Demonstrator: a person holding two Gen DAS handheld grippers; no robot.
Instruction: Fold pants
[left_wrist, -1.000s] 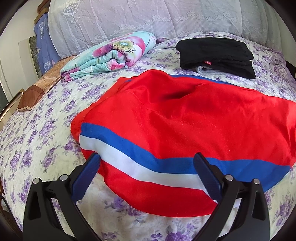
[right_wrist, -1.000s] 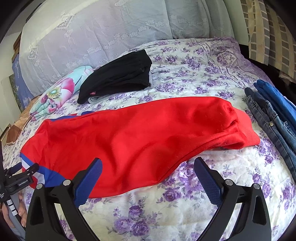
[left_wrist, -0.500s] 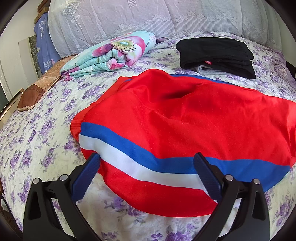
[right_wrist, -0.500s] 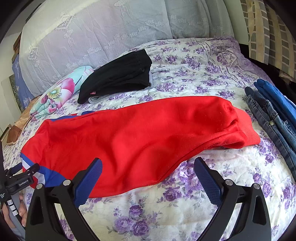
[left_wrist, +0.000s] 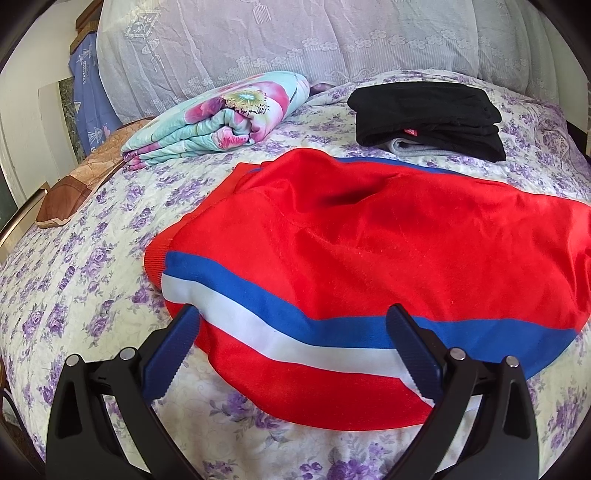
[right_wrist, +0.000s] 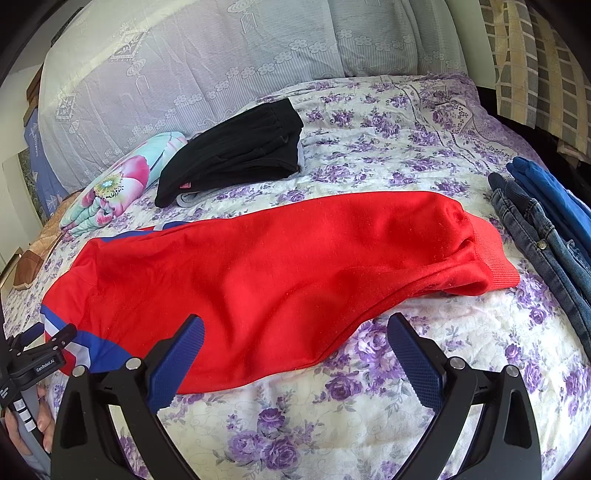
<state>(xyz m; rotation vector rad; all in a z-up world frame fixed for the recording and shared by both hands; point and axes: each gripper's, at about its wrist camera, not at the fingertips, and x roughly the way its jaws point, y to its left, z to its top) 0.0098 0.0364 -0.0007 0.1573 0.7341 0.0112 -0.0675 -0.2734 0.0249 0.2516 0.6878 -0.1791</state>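
Note:
Red pants (left_wrist: 369, 236) with a blue and white side stripe lie across the flowered bed, legs laid one on the other. In the right wrist view the pants (right_wrist: 266, 273) run from the waist end at the left to the ribbed cuff (right_wrist: 491, 251) at the right. My left gripper (left_wrist: 291, 343) is open, hovering just above the striped near edge at the waist end. My right gripper (right_wrist: 295, 350) is open and empty, above the near edge of the leg. The left gripper also shows at the left edge of the right wrist view (right_wrist: 40, 350).
A folded black garment (left_wrist: 424, 110) and a rolled floral quilt (left_wrist: 221, 114) lie toward the headboard. Folded jeans and a blue garment (right_wrist: 546, 229) lie at the right bed edge. A brown cushion (left_wrist: 74, 188) sits at the left.

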